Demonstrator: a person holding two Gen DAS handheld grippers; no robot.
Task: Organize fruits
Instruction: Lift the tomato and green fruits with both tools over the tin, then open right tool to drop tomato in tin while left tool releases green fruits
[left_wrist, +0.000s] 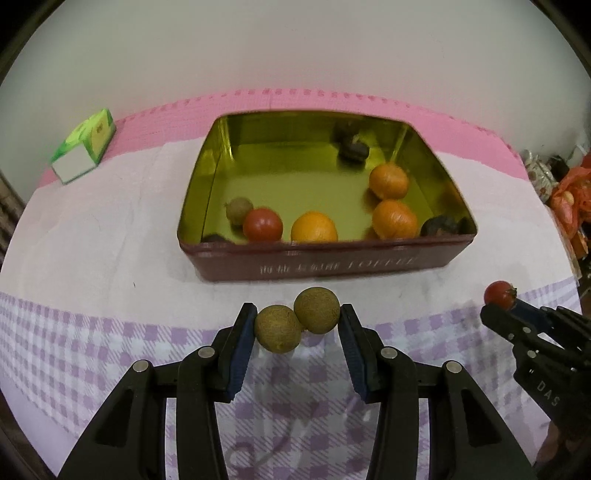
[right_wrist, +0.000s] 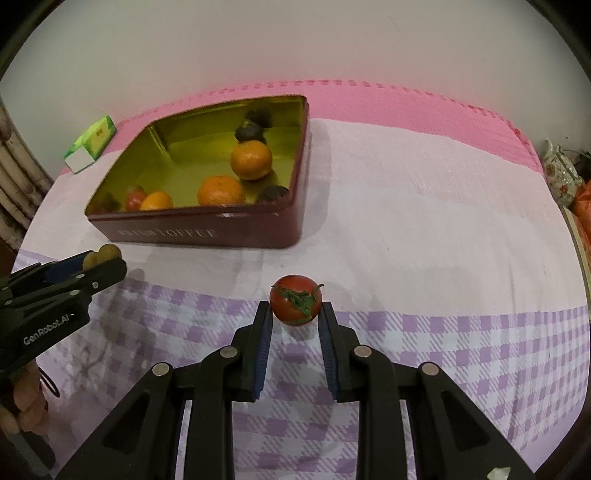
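My left gripper (left_wrist: 297, 317) is shut on two round tan longans (left_wrist: 277, 328), pressed side by side between its blue pads and held above the checked cloth. My right gripper (right_wrist: 295, 314) is shut on a small red tomato (right_wrist: 294, 301) with a green stem. Beyond both stands a dark red tin (left_wrist: 325, 245) with a gold inside. It holds three oranges (left_wrist: 314, 227), a red tomato (left_wrist: 263, 224), a longan (left_wrist: 239, 209) and some dark fruits (left_wrist: 354, 149). From the right wrist view the left gripper (right_wrist: 99, 262) shows at the left, in front of the tin (right_wrist: 192, 232).
A green tissue box (left_wrist: 86, 146) lies at the back left on the pink mat. A patterned teapot (right_wrist: 561, 173) and an orange bag (left_wrist: 569, 199) sit off the right edge. A person's hand (right_wrist: 26, 406) grips the left tool. A wall runs behind the table.
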